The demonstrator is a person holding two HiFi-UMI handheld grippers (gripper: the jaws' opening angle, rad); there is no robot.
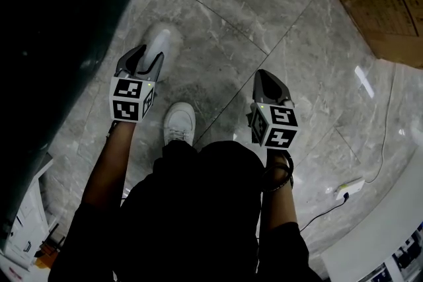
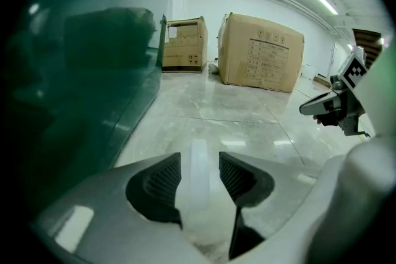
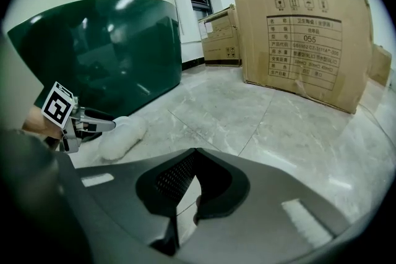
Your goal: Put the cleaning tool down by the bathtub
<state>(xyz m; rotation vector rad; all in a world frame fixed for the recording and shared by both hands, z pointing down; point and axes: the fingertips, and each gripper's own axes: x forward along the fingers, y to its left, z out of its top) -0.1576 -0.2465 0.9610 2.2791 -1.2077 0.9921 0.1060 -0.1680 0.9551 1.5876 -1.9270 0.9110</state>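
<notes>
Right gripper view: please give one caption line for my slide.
Right gripper shut and empty; left gripper holds a white fluffy cleaning tool beside the dark green bathtub.

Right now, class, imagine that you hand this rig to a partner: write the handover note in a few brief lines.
Left gripper: shut on the white cleaning tool.
Right gripper: shut, empty.
The tool sticks out ahead of the left gripper, low over the floor beside the dark green bathtub.
Done: the tool is at the tub.
Left: lower it onto the floor there, open the jaws, draw back.
</notes>
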